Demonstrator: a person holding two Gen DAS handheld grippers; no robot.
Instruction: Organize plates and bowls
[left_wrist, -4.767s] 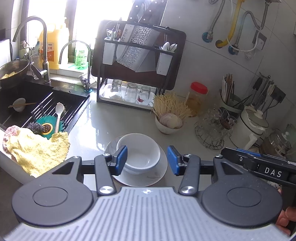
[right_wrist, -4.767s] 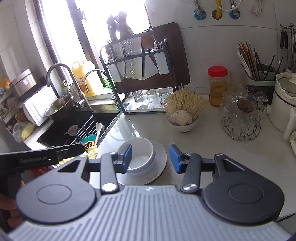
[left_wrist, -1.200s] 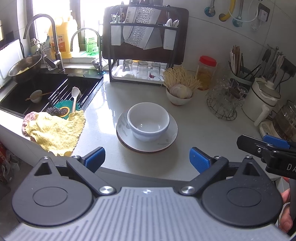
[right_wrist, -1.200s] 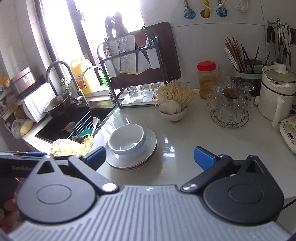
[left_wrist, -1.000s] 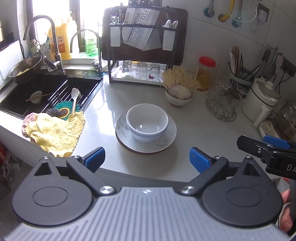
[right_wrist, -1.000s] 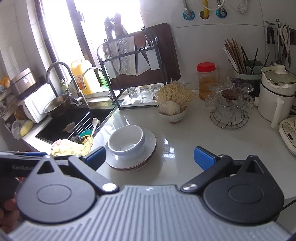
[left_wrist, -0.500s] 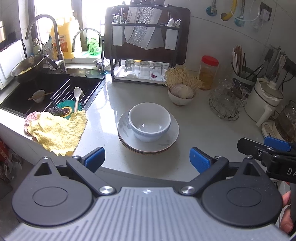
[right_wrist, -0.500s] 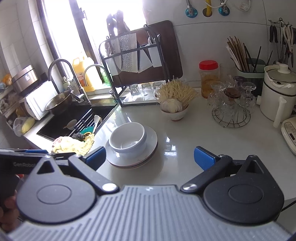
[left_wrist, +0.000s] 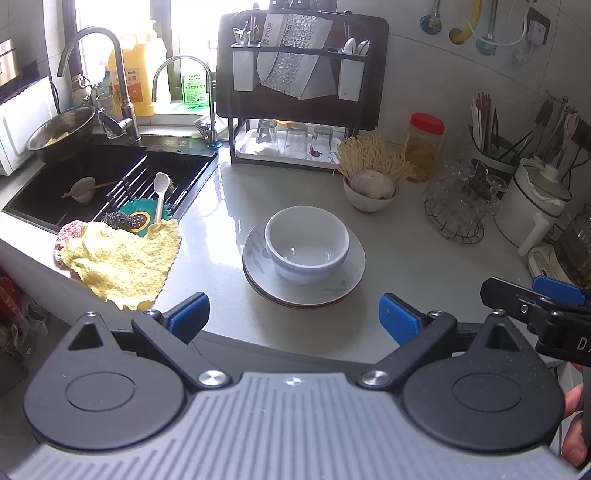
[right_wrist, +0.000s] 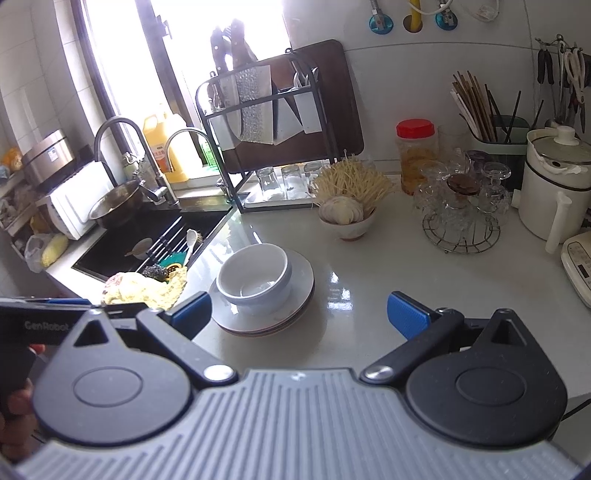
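A white bowl (left_wrist: 306, 243) stands upright on a small stack of plates (left_wrist: 341, 286) on the pale counter. The same bowl (right_wrist: 255, 277) and plates (right_wrist: 301, 295) show in the right wrist view. My left gripper (left_wrist: 293, 319) is open and empty, held back at the counter's front edge, short of the stack. My right gripper (right_wrist: 299, 314) is open and empty too, just to the right of the stack and apart from it. The right gripper also shows at the right edge of the left wrist view (left_wrist: 543, 306).
A sink (left_wrist: 92, 173) with a small bowl, chopsticks and a spoon lies at left. A yellow cloth (left_wrist: 118, 258) hangs over the counter edge. A dish rack (left_wrist: 295, 92) stands at the back. A bowl of noodles (left_wrist: 369, 184), a glass stand (left_wrist: 458, 206) and a kettle (left_wrist: 535, 206) stand right.
Since 4.8 s ago both grippers have opened wide and pulled back from the bowl. In the last second the views only drift slightly; bowl and plates stay put.
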